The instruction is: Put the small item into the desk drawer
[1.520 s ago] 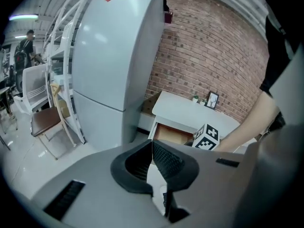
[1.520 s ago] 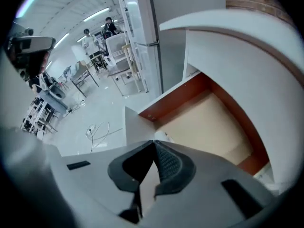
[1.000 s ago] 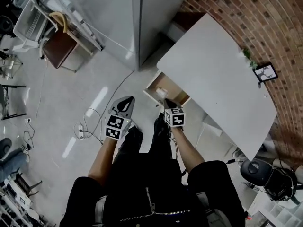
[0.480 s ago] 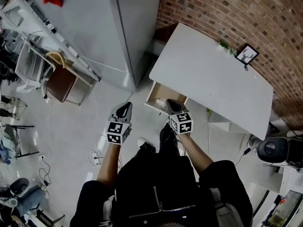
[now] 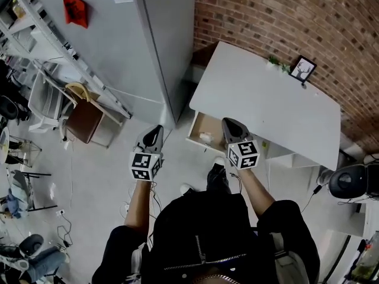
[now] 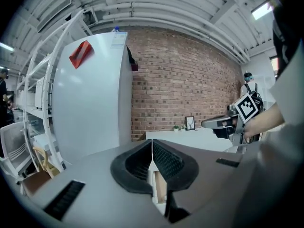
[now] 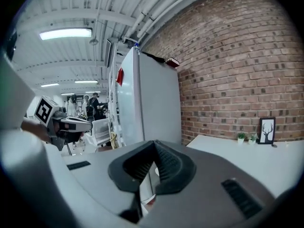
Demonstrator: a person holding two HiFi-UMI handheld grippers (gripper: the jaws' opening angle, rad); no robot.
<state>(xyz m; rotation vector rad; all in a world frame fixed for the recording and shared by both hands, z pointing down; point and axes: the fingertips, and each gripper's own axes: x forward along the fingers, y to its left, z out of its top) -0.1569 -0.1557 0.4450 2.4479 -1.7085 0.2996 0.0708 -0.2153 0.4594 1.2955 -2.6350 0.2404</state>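
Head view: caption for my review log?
Small white item lies in the open desk drawer; left gripper and right gripper hover shut nearby.

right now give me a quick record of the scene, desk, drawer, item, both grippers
desk: white, against the brick wall, framed deer picture at its back edge
drawer: pulled open
small white item: lying inside the drawer
left gripper: jaws together, nothing between them, above the floor left of the drawer
right gripper: jaws together, nothing between them, at the drawer's right side
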